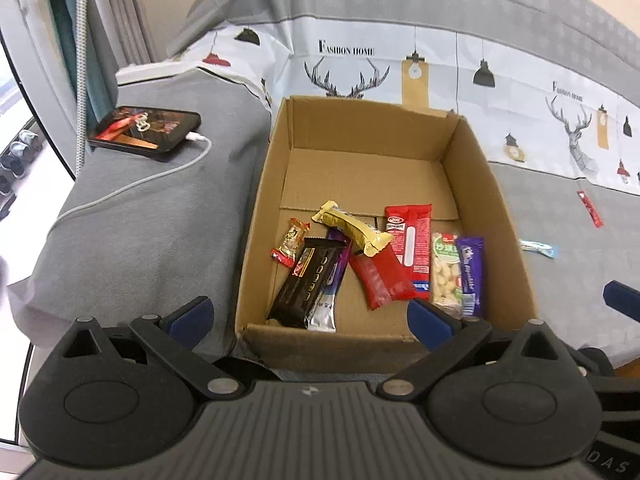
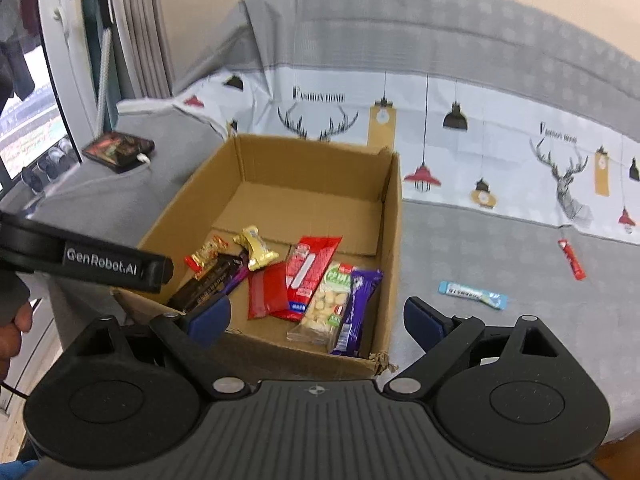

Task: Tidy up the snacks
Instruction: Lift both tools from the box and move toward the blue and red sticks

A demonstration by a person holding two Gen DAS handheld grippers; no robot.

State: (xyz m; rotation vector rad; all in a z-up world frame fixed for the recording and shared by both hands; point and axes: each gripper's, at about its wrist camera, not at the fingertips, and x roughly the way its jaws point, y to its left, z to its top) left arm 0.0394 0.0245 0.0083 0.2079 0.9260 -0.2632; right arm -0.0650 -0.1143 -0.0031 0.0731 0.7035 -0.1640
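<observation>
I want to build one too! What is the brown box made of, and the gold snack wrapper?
The box looks like plain corrugated cardboard: matte brown, with folded flaps and a frayed corner. The gold wrapper seems to be shiny foil or plastic film, since it glints and crinkles.

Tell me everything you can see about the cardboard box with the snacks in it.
The cardboard box is plain brown corrugated card, open at the top, with its flaps not visible above the rim. It sits upright on the grey cloth-covered surface, its back edge near the deer-print fabric. Its floor shows folded bottom flaps. Wrapped snacks lie clustered at the near end; the far half is bare. One near corner looks frayed. Both grippers hover open just short of it, not touching.
</observation>
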